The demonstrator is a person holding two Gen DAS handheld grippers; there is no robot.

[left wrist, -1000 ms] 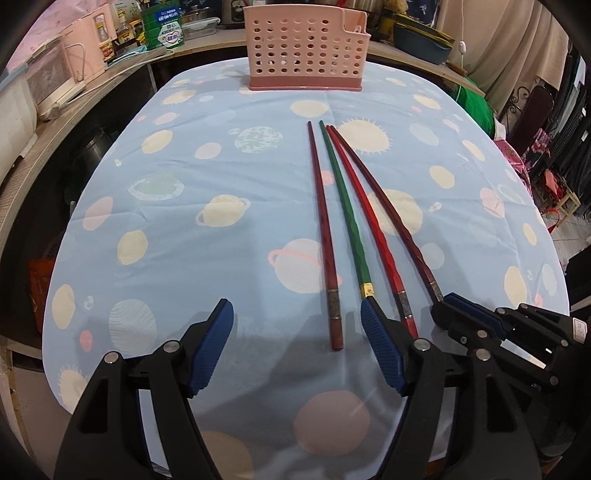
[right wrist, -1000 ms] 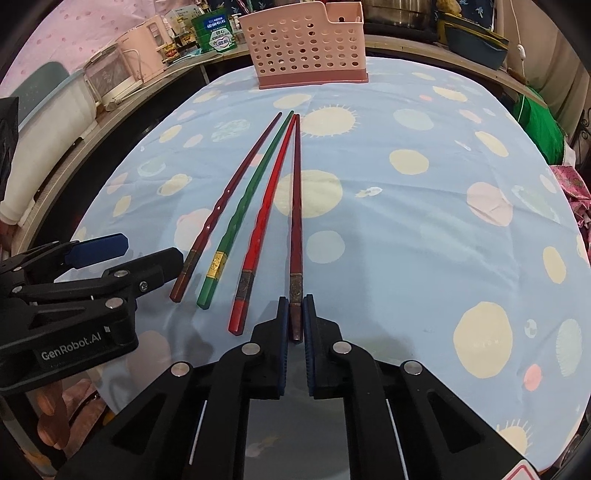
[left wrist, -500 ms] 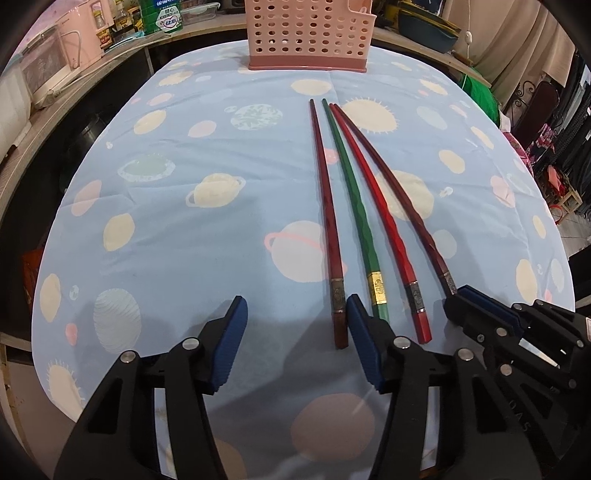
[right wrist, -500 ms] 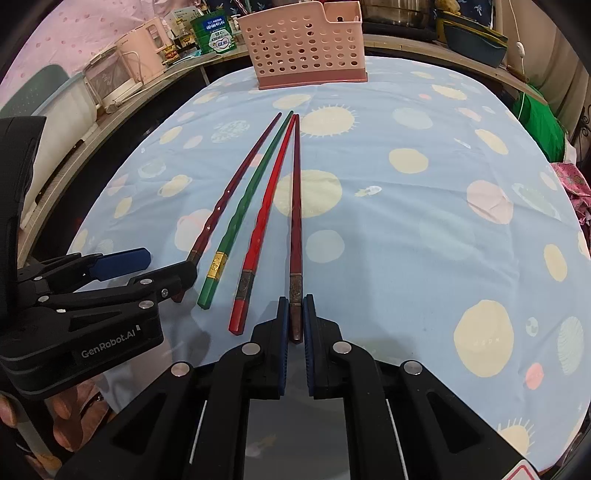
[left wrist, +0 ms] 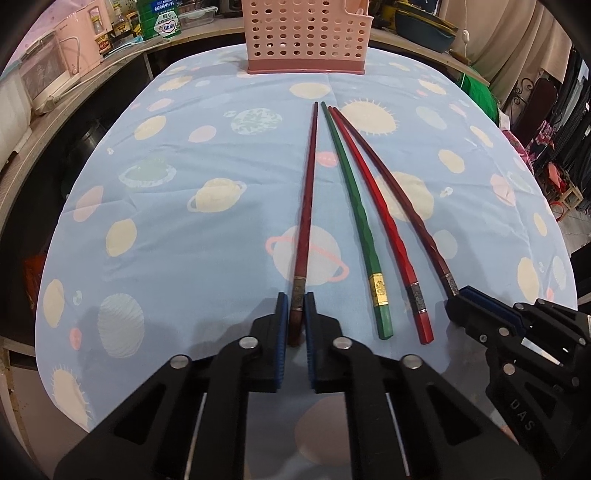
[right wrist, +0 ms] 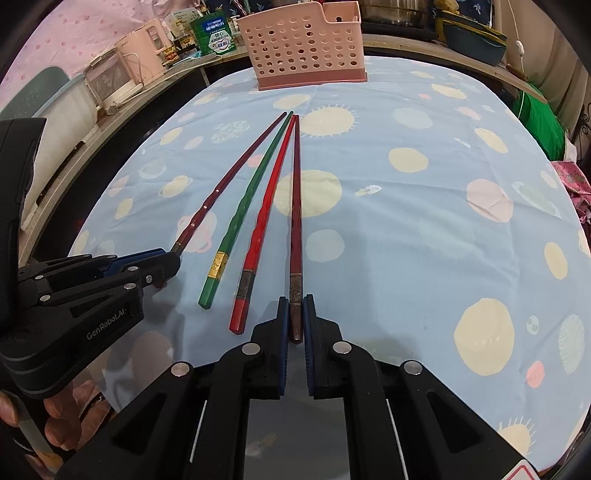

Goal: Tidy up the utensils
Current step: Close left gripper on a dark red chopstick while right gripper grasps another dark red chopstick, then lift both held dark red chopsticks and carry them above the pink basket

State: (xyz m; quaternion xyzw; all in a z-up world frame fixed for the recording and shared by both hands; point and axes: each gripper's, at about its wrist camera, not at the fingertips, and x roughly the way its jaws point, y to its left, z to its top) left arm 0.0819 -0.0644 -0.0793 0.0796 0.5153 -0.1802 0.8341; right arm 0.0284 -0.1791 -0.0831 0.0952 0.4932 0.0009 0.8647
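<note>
Chopsticks (left wrist: 354, 206) lengthwise, tips toward basket (left wrist: 306, 37)

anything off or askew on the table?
Nothing stands out. Four chopsticks lie fanned, tips converging toward the pink basket. The left gripper is closing on the leftmost dark red chopstick; the right gripper clamps the rightmost one.

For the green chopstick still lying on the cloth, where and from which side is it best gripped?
Probably the thick near end of the green chopstick, just below its gold band, from above, with the pads closing across its width. It lies flat, pointing at the pink basket, and that end is widest and spaced from its neighbours.
</note>
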